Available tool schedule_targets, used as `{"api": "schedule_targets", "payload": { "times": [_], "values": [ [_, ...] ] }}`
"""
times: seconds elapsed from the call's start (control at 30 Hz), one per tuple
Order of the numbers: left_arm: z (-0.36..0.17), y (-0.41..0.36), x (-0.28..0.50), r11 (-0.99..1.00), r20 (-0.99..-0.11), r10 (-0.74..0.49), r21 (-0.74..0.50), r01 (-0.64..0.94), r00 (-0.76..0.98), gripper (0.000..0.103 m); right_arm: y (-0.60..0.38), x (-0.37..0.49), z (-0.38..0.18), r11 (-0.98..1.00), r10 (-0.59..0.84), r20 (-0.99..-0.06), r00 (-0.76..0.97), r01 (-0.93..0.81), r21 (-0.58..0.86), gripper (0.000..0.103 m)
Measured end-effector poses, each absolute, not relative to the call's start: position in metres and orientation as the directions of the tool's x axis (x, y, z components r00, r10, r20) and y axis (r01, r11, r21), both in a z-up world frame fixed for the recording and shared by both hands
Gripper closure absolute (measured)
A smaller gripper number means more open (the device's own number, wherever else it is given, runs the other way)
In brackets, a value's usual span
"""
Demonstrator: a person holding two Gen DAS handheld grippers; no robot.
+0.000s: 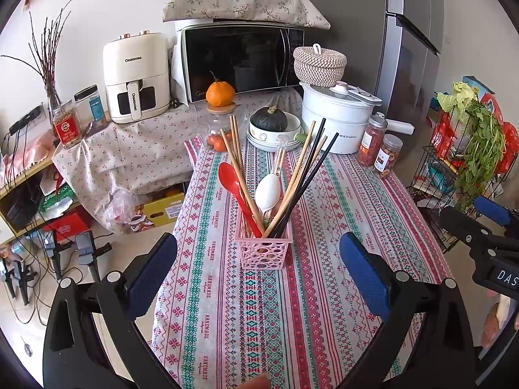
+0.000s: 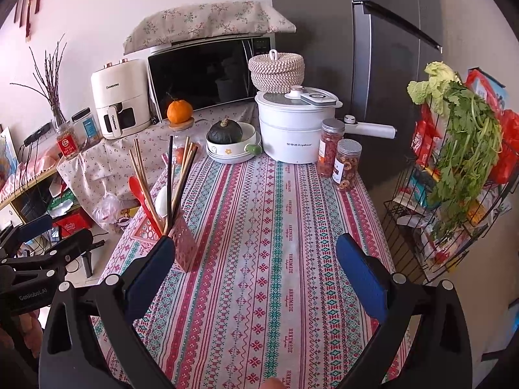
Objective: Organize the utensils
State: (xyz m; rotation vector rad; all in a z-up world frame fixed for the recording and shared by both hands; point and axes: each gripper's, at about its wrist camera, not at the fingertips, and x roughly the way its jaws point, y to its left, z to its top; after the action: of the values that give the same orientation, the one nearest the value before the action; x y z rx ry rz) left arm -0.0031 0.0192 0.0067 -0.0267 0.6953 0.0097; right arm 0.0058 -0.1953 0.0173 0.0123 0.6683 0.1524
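Note:
A pink perforated holder (image 1: 264,249) stands upright on the patterned tablecloth (image 1: 340,194). It holds a red spoon (image 1: 232,178), a white spoon (image 1: 267,191), wooden chopsticks (image 1: 236,155) and black chopsticks (image 1: 311,168). My left gripper (image 1: 258,275) is open and empty, just short of the holder, its fingers to either side. In the right wrist view the holder (image 2: 186,243) stands at the left, behind my right gripper's left finger (image 2: 152,275). My right gripper (image 2: 256,275) is open and empty over bare cloth.
At the table's far end stand a white electric pot (image 1: 337,116), a bowl with a green squash (image 1: 269,123), two snack jars (image 1: 379,149) and a glass jar (image 1: 220,129). A microwave (image 1: 240,61) and air fryer (image 1: 136,77) stand behind. A wire rack with greens (image 2: 454,175) stands right.

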Motion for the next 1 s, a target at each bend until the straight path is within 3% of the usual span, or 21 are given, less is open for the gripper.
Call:
{"api": "schedule_targets", "payload": {
  "times": [1.0],
  "values": [
    [0.0058,0.0206,-0.0027,1.0,-0.646,-0.003,-0.025,-0.017,0.764,0.007,-0.1951,0.0061,0.0176,0.989,0.144,-0.617,0.774,-0.13,0.068,0.006]
  ]
}}
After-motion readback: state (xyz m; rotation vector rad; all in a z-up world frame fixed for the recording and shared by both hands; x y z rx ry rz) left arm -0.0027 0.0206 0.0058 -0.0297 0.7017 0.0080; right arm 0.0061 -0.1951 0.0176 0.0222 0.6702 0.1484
